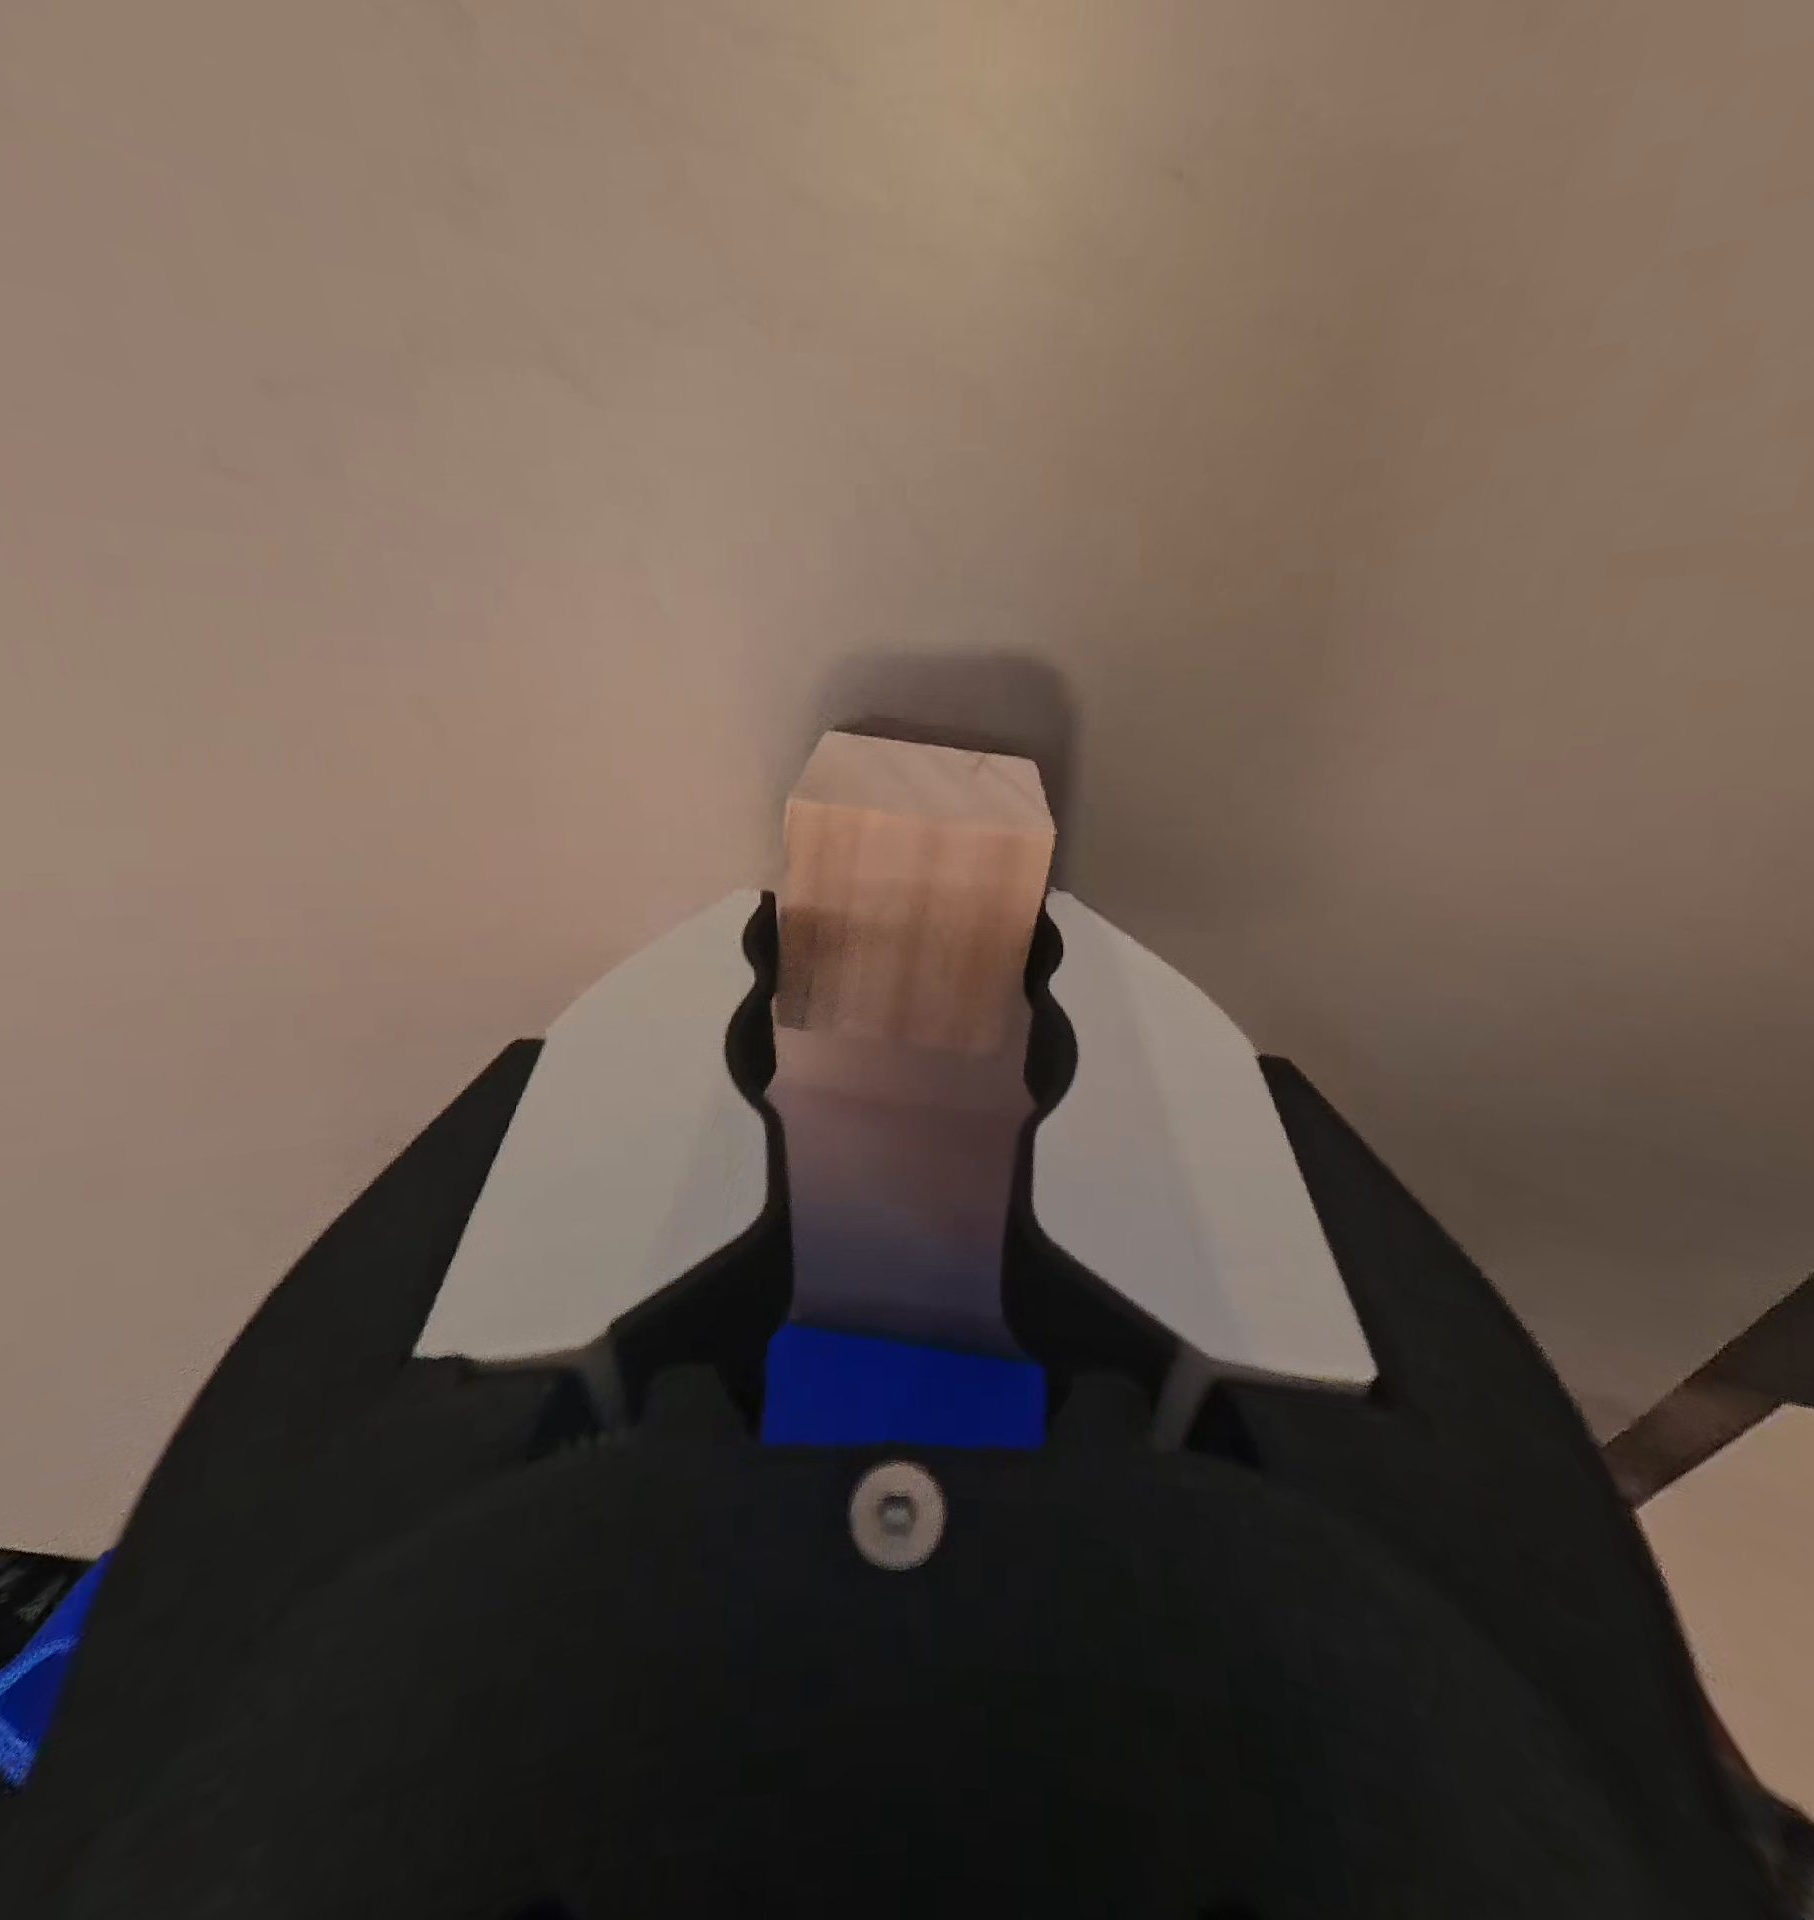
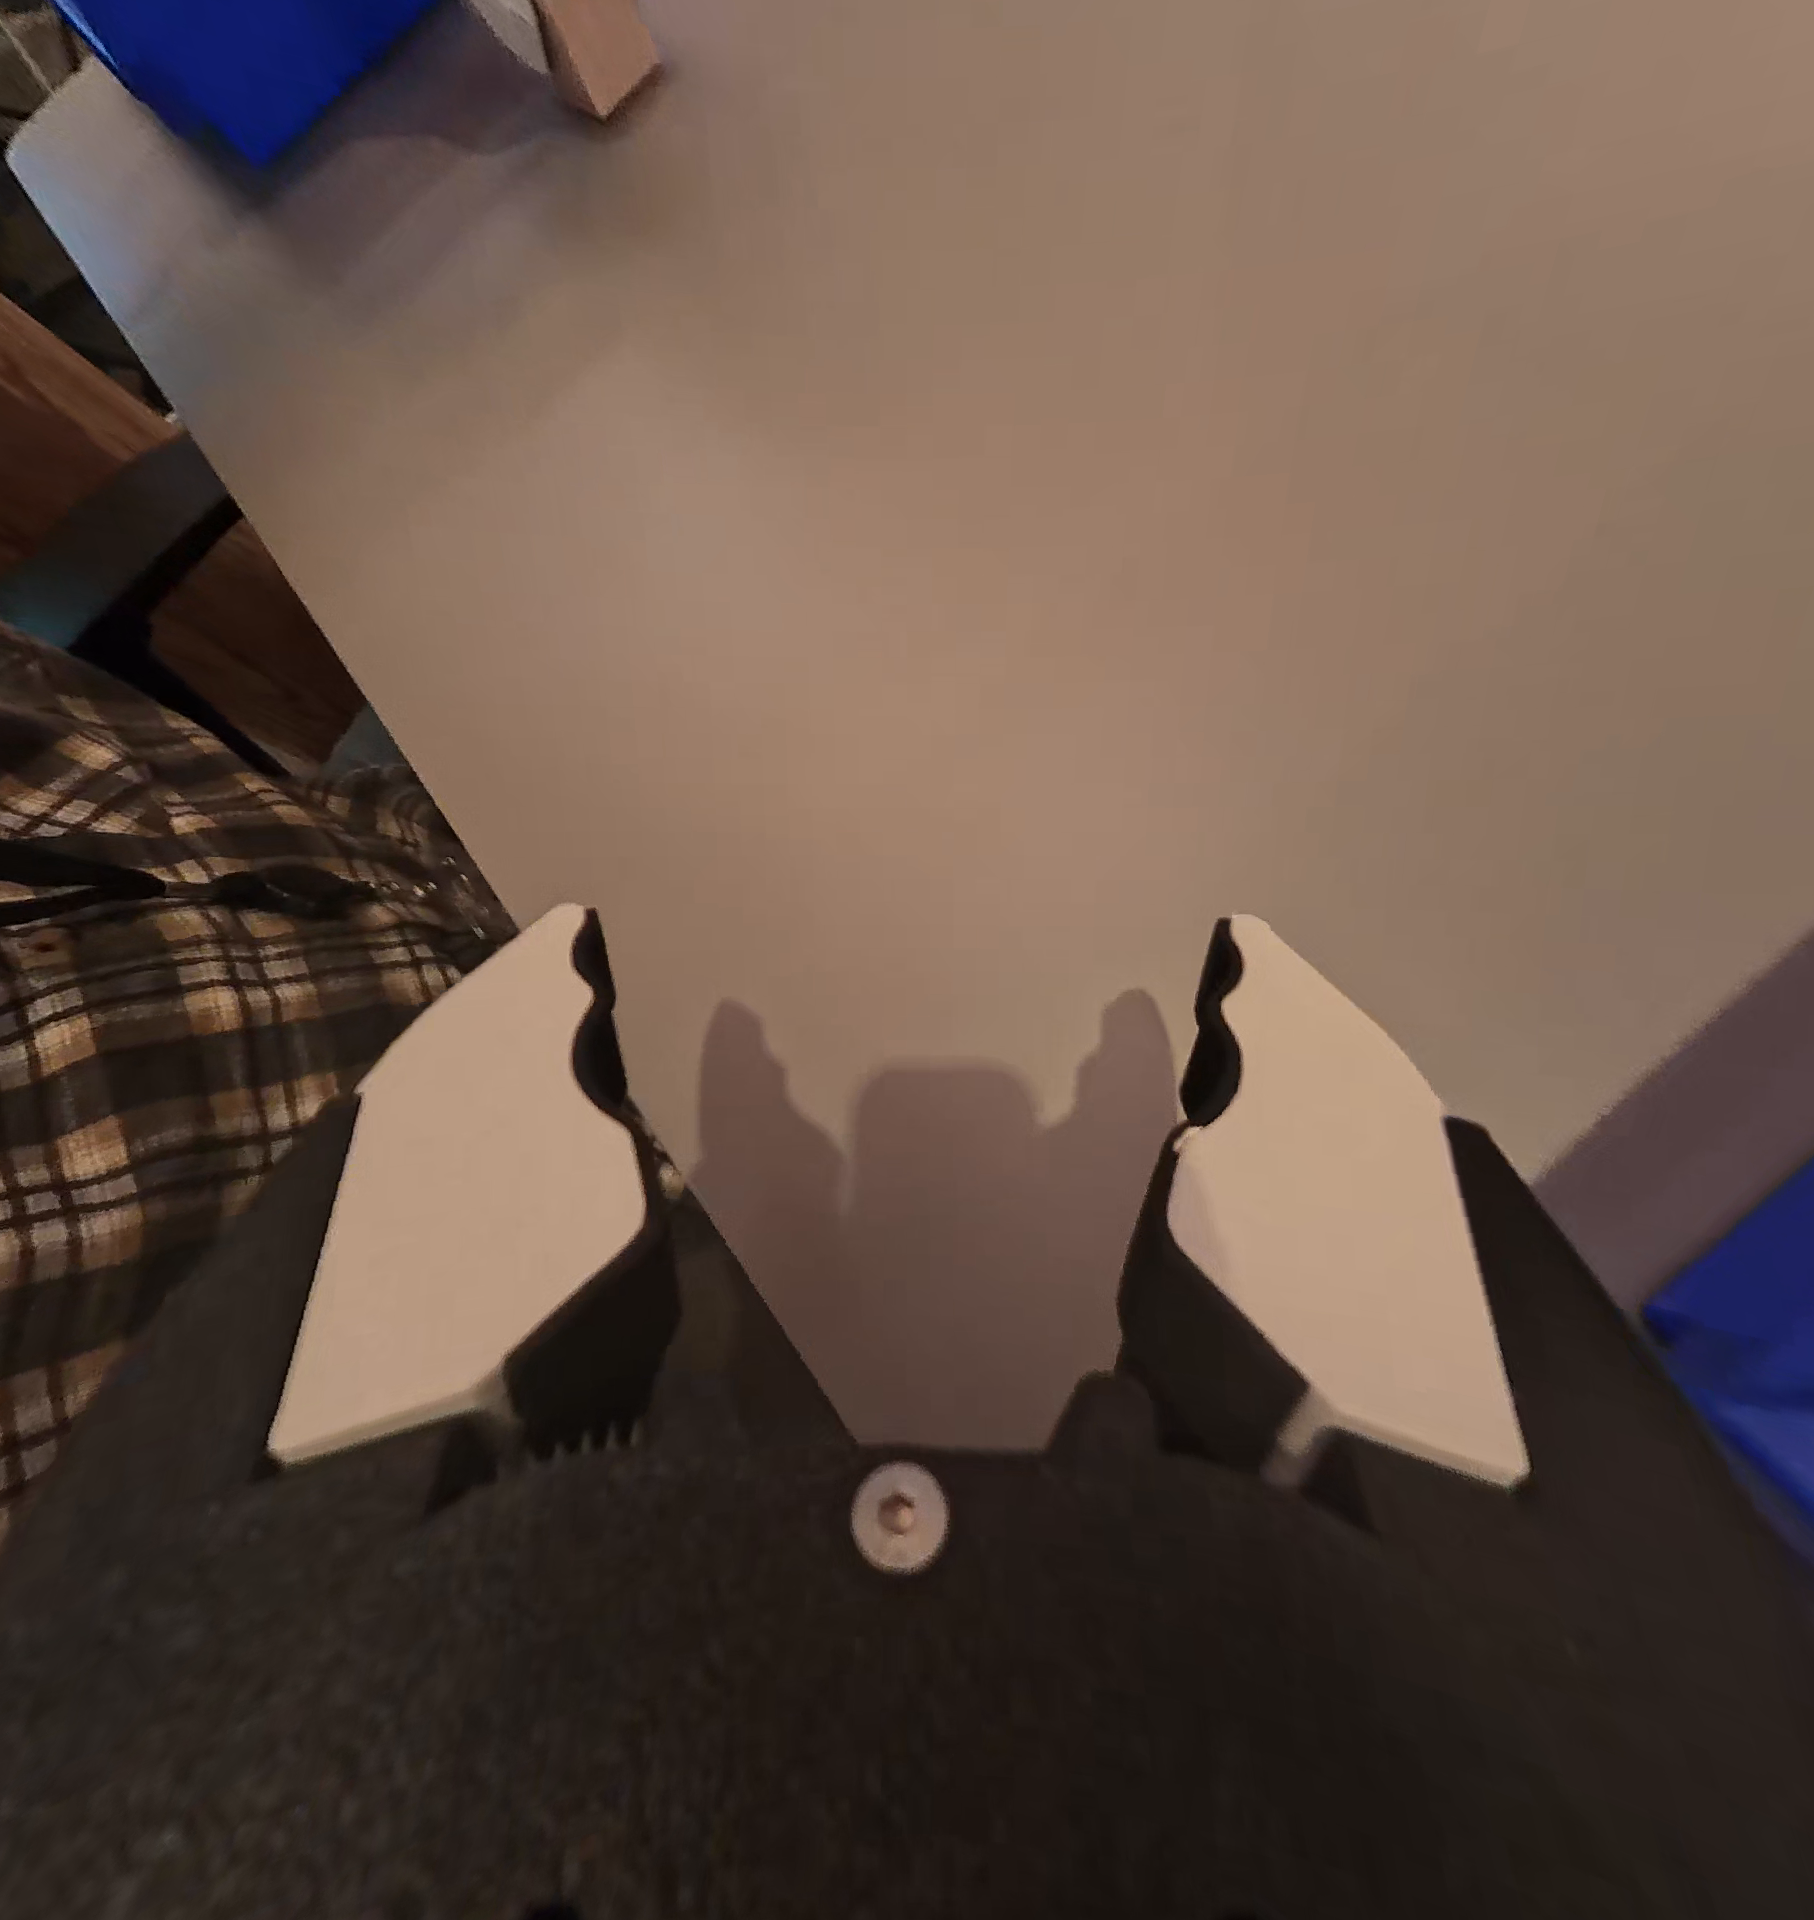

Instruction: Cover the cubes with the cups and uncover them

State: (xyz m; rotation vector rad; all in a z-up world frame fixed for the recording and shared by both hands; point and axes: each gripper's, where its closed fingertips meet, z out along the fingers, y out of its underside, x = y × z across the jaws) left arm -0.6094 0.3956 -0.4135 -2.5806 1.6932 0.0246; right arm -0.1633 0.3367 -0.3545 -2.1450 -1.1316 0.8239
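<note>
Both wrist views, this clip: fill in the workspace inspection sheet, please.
Surface: pale matte table, no marks seen.
Job's things: wooden cube gripped between the jaws of the left gripper, above its shadow; no cups in view.
Clutter: a blurred tan block at the far table edge, beside something blue.
Grippers: left shut on the cube; right gripper empty, jaws wide apart above the table.
Cables: nothing seen.
Surroundings: plaid sleeve, wooden furniture, blue cloth off the table's edge.
</note>
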